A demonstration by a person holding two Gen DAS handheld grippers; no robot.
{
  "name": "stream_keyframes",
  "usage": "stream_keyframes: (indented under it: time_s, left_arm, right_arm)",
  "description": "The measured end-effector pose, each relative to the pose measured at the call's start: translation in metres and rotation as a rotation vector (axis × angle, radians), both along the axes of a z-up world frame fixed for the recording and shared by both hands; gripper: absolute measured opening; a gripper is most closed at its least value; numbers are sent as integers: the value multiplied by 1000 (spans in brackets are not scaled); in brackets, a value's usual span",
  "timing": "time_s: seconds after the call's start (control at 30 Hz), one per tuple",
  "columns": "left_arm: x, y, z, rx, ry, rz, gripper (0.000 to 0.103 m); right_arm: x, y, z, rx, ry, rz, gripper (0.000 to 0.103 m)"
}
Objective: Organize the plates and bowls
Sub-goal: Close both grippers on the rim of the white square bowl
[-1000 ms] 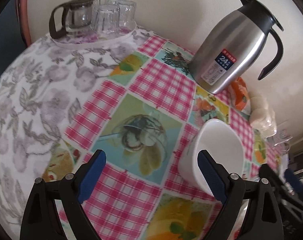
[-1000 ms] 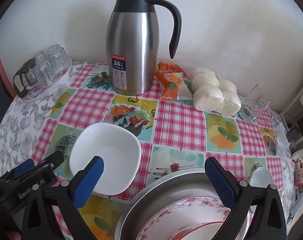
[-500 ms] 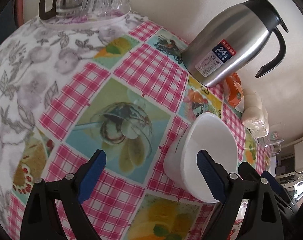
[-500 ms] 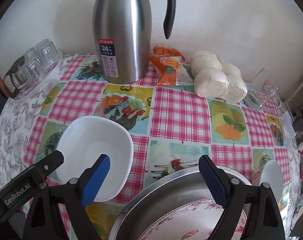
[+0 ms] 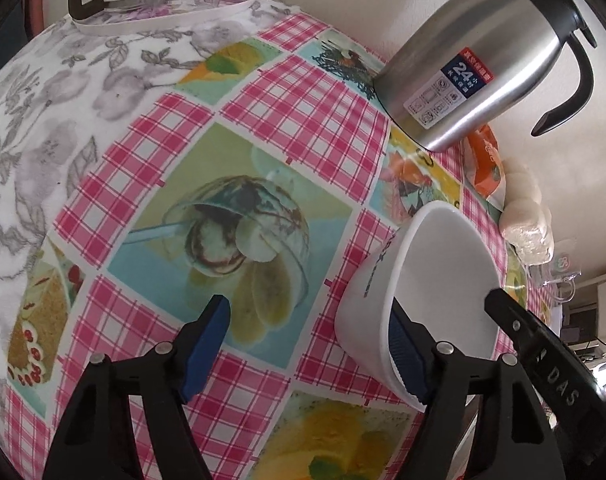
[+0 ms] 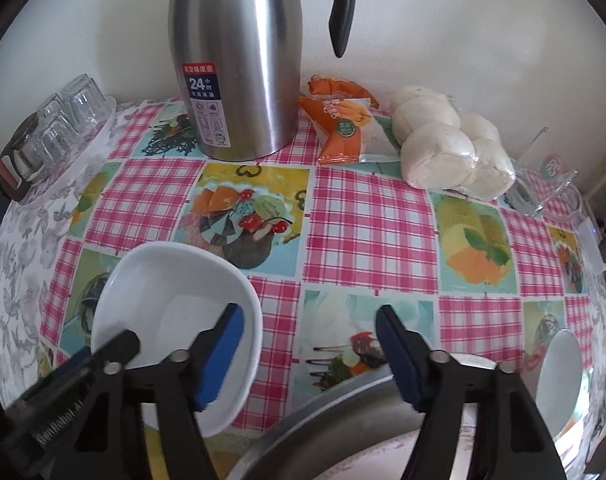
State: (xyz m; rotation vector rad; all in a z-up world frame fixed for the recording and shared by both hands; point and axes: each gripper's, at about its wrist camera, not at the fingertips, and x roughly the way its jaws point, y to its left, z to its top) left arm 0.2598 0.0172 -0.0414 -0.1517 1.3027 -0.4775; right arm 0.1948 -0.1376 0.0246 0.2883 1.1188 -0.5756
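Hovering over a patterned desk (image 6: 367, 236), both hand-held grippers, left (image 5: 311, 356) and right (image 6: 309, 354), have just been closing, empty, flanking a white bowl (image 6: 171, 292); the metal basin (image 6: 343, 416) is cut off below.

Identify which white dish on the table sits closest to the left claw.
The square-sided white bowl, right beside the left claw. The other white dish sits far off at the table's right edge.
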Motion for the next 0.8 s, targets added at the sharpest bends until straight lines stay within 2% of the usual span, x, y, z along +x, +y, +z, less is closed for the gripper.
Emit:
stream_keyframes:
  time_s: [0.3,0.5,0.8]
  left_arm:
    - [1,-11,-2,-38,4,-42,56]
    - [0,-17,-3,-31,-5,-64,48]
    - [-3,-29,-2,12,-61,-95,44]
  right_arm:
    - [18,0,-19,91,2,-13,45]
    - [27,4,-33,155,18,-30,34]
    - [32,7,-41,181,29,-20,31]
